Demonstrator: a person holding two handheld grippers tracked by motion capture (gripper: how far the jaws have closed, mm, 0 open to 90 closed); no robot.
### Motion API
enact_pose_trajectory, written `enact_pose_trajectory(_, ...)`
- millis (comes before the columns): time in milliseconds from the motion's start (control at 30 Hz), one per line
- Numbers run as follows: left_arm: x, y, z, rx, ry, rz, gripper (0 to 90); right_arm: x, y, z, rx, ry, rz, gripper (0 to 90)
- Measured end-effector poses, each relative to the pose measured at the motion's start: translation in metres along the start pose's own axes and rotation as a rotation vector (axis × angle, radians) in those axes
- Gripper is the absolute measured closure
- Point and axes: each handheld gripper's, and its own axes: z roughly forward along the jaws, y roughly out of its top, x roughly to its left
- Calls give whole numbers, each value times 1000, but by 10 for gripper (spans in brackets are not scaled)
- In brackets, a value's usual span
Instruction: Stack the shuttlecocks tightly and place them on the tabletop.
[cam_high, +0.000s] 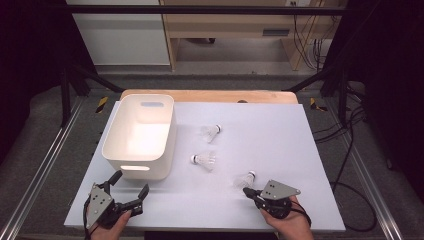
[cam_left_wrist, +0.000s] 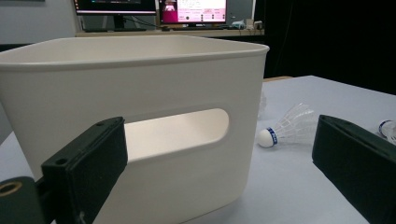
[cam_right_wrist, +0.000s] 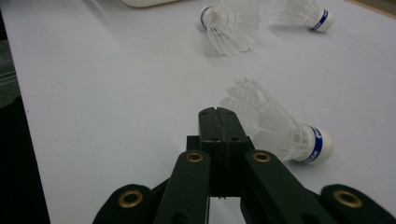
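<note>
Left gripper (cam_high: 131, 191), lower left in the high view, is held wide open and empty before the white bin (cam_high: 140, 135). Right gripper (cam_right_wrist: 218, 114), seen bottom centre, is pressed closed, empty, beside the nearest shuttlecock (cam_right_wrist: 280, 123); jaws should be opened before the cork is approached.

My closed right jaws cover part of the nearest white feathered shuttlecock's (cam_right_wrist: 275, 122) skirt. The white plastic bin (cam_left_wrist: 140, 121) hides the table behind it, and its base runs off the frame's bottom edge.
</note>
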Motion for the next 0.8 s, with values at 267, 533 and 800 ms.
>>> enact_pose_trajectory(267, 1, 0, 0, 0, 1, -6, 43, -7, -4, -4, 30, -47, 30, 900)
enact_pose_trajectory(533, 0, -1, 0, 2, -6, -3, 42, -14, -8, -8, 56, -93, 38, 900)
enact_pose_trajectory(800, -1, -1, 2, 5, -10, -2, 41, -25, -13, -12, 67, -137, 80, 900)
